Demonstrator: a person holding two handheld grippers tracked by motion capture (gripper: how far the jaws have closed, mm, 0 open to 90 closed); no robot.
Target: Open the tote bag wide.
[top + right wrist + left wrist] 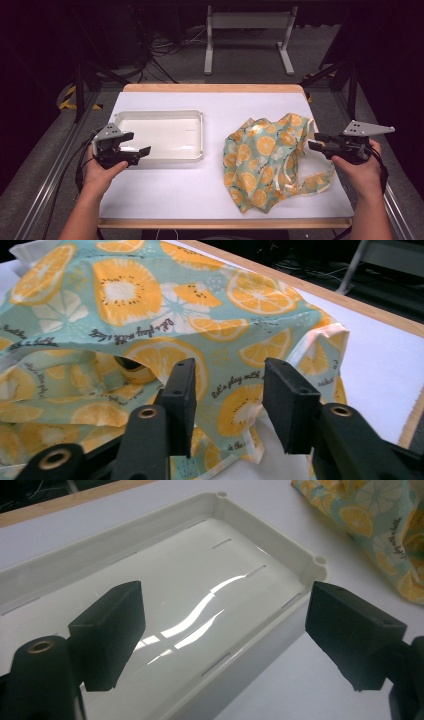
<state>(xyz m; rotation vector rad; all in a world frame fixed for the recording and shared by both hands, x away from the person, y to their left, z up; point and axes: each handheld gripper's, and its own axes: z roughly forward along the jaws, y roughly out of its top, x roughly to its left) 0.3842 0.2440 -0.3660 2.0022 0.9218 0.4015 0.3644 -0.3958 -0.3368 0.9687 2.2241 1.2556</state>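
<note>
scene: white table top (pixel 165 195) with a wooden edge, two things on it, well apart.
bag: crumpled teal fabric bag with orange-slice print (pixel 265 160), centre-right of the high view; cream strap loops trail off its right side toward the frame's right edge.
tray: shallow white plastic tray (pixel 197 135), empty, centre-left of the high view.
left gripper: (pixel 134 150) hovers over the tray's near-left corner; jaws spread wide, holding nothing. In the left gripper view the tray's near wall (pixel 260 635) runs between them.
right gripper: (pixel 314 141) at the bag's right edge, pointing left into it; jaws part-way apart, nothing pinched. In the right gripper view the printed cloth (pixel 150 310) sits just past the jaw tips, with an opening fold in shadow.
step (my read): right is lining up a grab on the bag's rim or strap.
risk 1: closing on one loose layer, so the bag drags or unfolds instead of lifting.
risk 2: a strap loop snags a jaw.
risk 3: something dark shows inside the fold, can't tell what; it may spill if the bag tips.
risk 4: left jaws could nudge the light tray.
</note>
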